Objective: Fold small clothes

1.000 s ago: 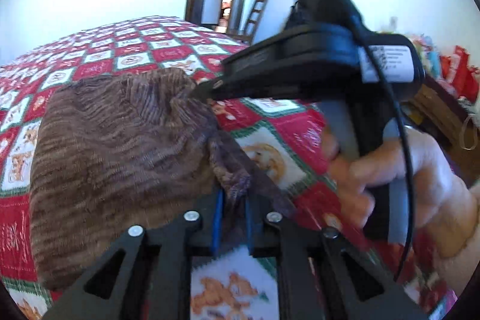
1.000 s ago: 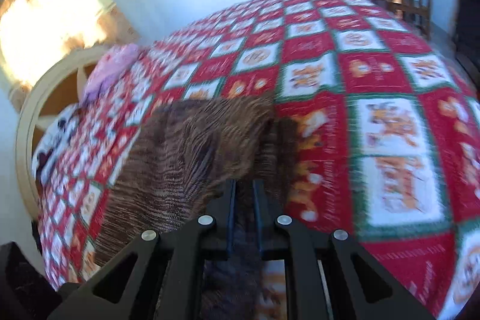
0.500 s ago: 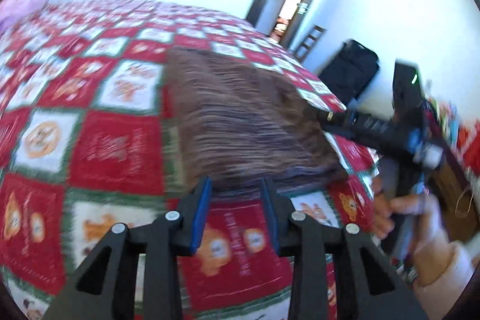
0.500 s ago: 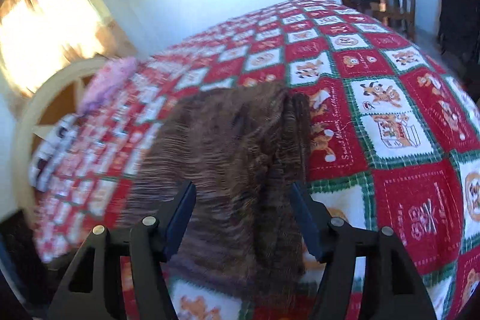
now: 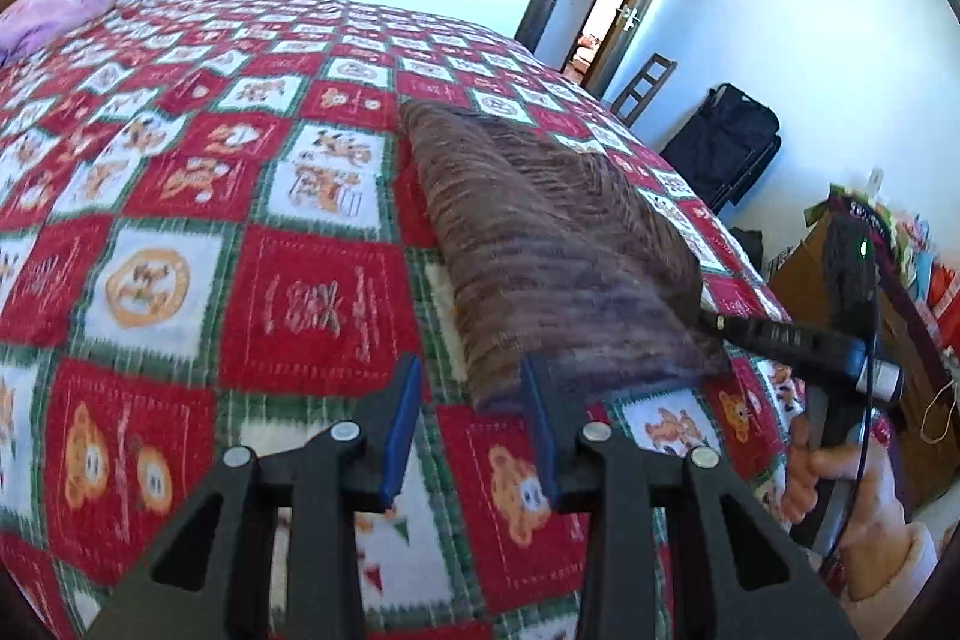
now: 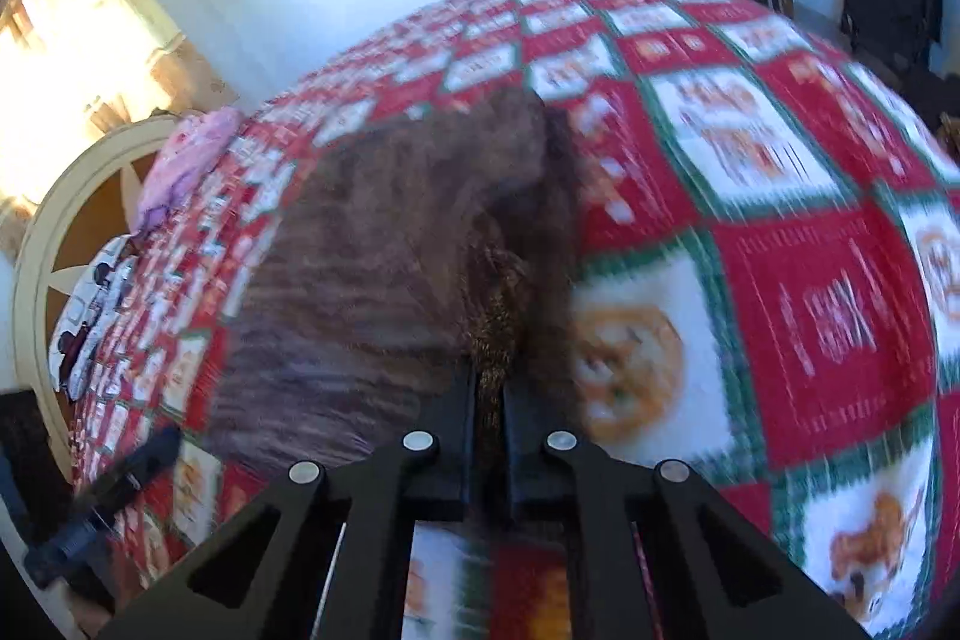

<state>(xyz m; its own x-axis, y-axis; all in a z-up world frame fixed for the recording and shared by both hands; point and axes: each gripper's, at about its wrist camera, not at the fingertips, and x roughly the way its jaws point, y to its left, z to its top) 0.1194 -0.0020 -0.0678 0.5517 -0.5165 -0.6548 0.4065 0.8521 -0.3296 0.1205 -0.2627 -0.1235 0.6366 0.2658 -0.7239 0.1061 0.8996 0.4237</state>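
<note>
The left hand-held gripper (image 5: 468, 424) has let go, jaws apart; the right hand-held gripper (image 6: 489, 400) re-clamped the brown knit (image 5: 540, 232) at 6 o'clock, another fold likely.

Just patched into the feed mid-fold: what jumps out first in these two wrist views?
The loud red, white and green checkered quilt fills both views. On it lies a brown striped knitted garment, folded flat. The right gripper is shut on the garment's near edge, while the left gripper hangs open at its other near corner.
</note>
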